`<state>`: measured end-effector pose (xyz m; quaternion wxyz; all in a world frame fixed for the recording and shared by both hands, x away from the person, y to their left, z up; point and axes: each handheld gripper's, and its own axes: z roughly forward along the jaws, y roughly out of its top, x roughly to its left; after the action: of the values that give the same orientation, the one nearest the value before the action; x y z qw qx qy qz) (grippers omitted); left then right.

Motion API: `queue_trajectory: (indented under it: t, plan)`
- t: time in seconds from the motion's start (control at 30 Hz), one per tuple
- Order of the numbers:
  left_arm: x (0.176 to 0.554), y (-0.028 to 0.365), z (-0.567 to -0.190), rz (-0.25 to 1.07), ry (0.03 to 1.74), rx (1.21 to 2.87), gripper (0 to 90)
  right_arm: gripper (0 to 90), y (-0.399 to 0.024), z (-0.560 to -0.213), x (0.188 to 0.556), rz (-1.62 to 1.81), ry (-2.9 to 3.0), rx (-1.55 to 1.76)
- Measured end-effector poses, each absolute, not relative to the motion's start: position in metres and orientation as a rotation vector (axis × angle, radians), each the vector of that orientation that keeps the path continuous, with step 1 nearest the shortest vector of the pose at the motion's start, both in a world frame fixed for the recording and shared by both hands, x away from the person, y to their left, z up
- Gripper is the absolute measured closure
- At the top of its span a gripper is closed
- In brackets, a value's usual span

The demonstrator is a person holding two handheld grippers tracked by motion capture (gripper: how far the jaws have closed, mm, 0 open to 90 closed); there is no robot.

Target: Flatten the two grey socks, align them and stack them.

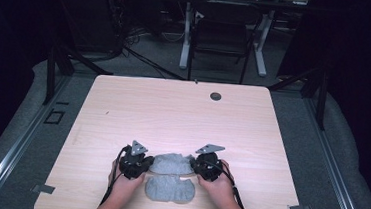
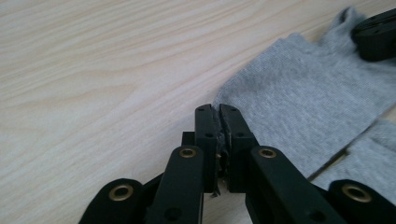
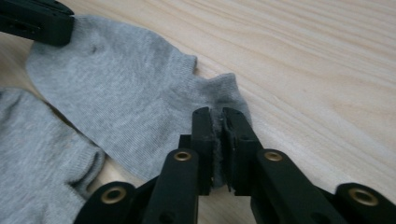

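Far sock (image 1: 171, 163) pinched at left end by left gripper (image 2: 218, 112), at right end by right gripper (image 3: 218, 114); second sock (image 1: 169, 189) just nearer.

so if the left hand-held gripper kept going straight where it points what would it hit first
The left hand-held gripper already pinches the grey sock; straight on, more sock, then likely the right hand-held gripper.

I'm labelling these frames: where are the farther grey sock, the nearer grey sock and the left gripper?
farther grey sock (image 1: 171, 163), high view, middle of fabric.
nearer grey sock (image 1: 169, 189), high view, its middle.
left gripper (image 2: 218, 114), left gripper view, between the fingertips.
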<state>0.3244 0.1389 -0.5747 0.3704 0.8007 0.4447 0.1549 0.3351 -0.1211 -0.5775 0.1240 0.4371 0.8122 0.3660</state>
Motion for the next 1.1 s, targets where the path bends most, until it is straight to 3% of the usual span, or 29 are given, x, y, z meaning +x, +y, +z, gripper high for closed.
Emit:
queue_trajectory:
  t: [0.37,0.67,0.83,0.93,1.1]
  plan:
    - [0.332,0.140,-0.567,0.395,1.162,2.015,71.1,75.6,-0.126,-0.560,0.341,1.089,2.362,1.267]
    - [0.337,0.139,-0.570,0.356,1.168,2.031,70.6,69.7,-0.130,-0.562,0.350,1.105,2.367,1.305]
    - [0.336,0.136,-0.572,0.346,1.150,2.058,77.8,72.9,-0.129,-0.566,0.350,1.095,2.401,1.308]
    - [0.336,0.136,-0.572,0.350,1.146,2.073,82.5,82.2,-0.128,-0.567,0.348,1.077,2.410,1.289]
    - [0.336,0.137,-0.572,0.354,1.144,2.076,86.7,86.8,-0.127,-0.565,0.345,1.087,2.418,1.259]
